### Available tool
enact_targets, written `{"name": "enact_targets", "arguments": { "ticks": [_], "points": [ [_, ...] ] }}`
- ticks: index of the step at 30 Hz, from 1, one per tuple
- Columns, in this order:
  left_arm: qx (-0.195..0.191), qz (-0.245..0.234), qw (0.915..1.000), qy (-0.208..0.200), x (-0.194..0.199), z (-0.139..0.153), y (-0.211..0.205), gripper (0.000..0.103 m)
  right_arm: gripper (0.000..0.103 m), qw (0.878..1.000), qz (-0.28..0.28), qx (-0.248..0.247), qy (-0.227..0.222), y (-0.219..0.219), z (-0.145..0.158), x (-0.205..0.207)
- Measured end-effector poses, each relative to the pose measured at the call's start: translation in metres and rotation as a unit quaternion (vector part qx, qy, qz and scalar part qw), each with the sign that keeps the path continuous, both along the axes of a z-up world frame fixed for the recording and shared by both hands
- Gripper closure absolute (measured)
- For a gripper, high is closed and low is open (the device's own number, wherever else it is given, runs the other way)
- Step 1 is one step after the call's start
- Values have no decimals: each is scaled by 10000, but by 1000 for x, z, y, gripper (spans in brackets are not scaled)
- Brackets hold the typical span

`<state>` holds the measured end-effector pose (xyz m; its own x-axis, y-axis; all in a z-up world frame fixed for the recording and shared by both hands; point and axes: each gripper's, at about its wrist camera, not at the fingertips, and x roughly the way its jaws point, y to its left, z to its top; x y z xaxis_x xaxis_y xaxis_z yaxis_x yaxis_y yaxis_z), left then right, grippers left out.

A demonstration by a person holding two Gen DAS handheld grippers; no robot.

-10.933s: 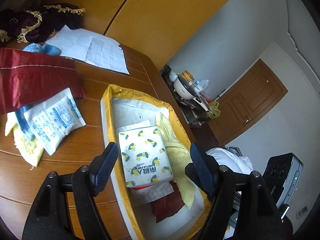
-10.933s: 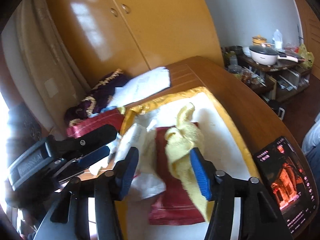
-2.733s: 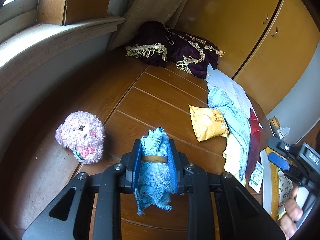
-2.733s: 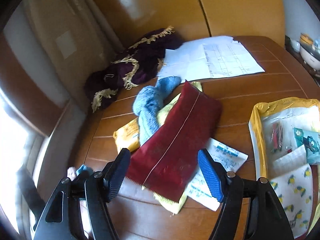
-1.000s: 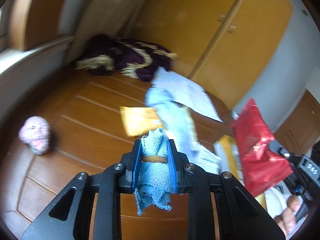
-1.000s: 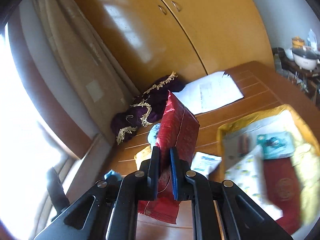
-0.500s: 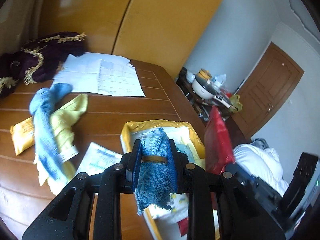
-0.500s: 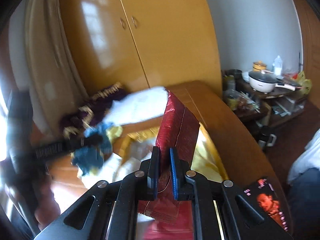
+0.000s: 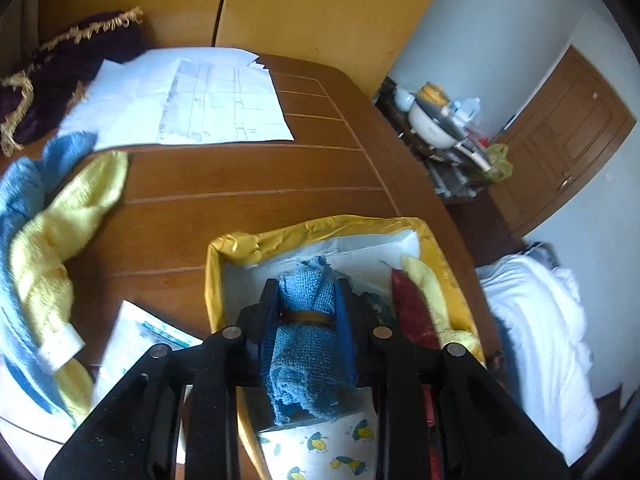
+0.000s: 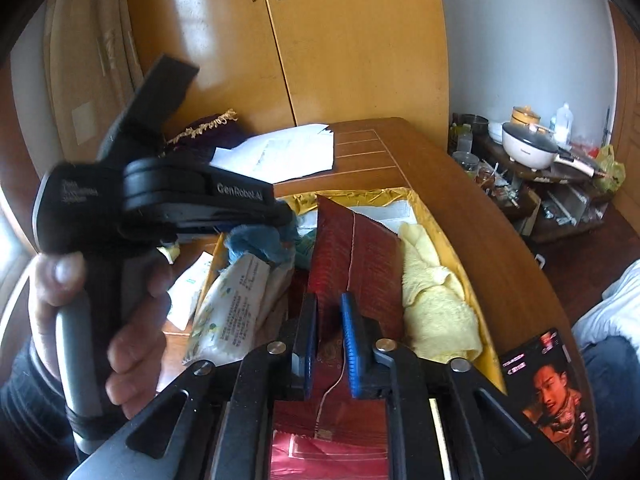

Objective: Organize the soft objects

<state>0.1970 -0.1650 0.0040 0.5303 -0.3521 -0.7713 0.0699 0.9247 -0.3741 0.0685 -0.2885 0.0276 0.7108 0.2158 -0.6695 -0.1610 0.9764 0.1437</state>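
My left gripper (image 9: 307,300) is shut on a small blue cloth (image 9: 310,344) and hovers over the near left part of the yellow-rimmed tray (image 9: 316,226). The right wrist view shows that left gripper (image 10: 280,216) from the side, the blue cloth (image 10: 260,244) hanging just above a lemon-print tissue pack (image 10: 236,304). My right gripper (image 10: 328,320) is shut on a dark red pouch (image 10: 356,248), which leans down into the tray (image 10: 452,256) beside a yellow cloth (image 10: 432,292). In the left wrist view the red pouch (image 9: 408,304) stands right of the blue cloth.
On the wooden table left of the tray lie a yellow towel (image 9: 60,216), a blue towel (image 9: 20,184), a white packet (image 9: 136,344) and paper sheets (image 9: 192,100). A phone (image 10: 548,392) lies by the tray's right rim. A person's hand (image 10: 132,320) holds the left gripper.
Both grippers have come in over the tray. The left one has dropped closer with the blue cloth; the red pouch has tilted down into the tray.
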Motion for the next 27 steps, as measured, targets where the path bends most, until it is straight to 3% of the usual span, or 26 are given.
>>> {"name": "enact_targets", "arguments": {
  "ticks": [2,4,7,8,9,13,16,18,21,24,27],
  "points": [
    [-243,-61,9997,72,-2,-2,5,64,86,9997,125,199,115,-2,-1,0],
    [-449,-182,9988,-79,-11,6,8,48,78,9979,346,480,267,-5,1,0],
    [-524,-109,9972,-524,-32,23,19,32,53,9966,553,610,80,-12,18,-8],
    [-551,-48,9964,-643,-41,29,22,29,37,9956,636,688,-27,-17,25,-11],
    [-558,33,9954,-781,-51,34,26,29,32,9945,702,767,-116,-23,31,-13],
    [-458,606,9855,-1516,-88,46,46,28,32,9912,906,891,-367,-54,53,-20],
    [-346,994,9756,-1926,-106,40,55,27,30,9946,720,400,-634,-78,63,-25],
    [-346,1101,9735,-1972,-108,33,57,27,30,9967,437,12,-680,-99,59,-26],
    [-393,1103,9734,-1970,-106,29,58,27,30,9986,172,-197,-450,-124,40,-15],
    [-272,1104,9721,-2050,-105,27,57,27,30,9999,-124,-105,-18,-142,11,-1],
    [-223,1115,9729,-2013,-103,22,56,27,30,9997,-80,99,190,-144,-8,-2]
  ]
}}
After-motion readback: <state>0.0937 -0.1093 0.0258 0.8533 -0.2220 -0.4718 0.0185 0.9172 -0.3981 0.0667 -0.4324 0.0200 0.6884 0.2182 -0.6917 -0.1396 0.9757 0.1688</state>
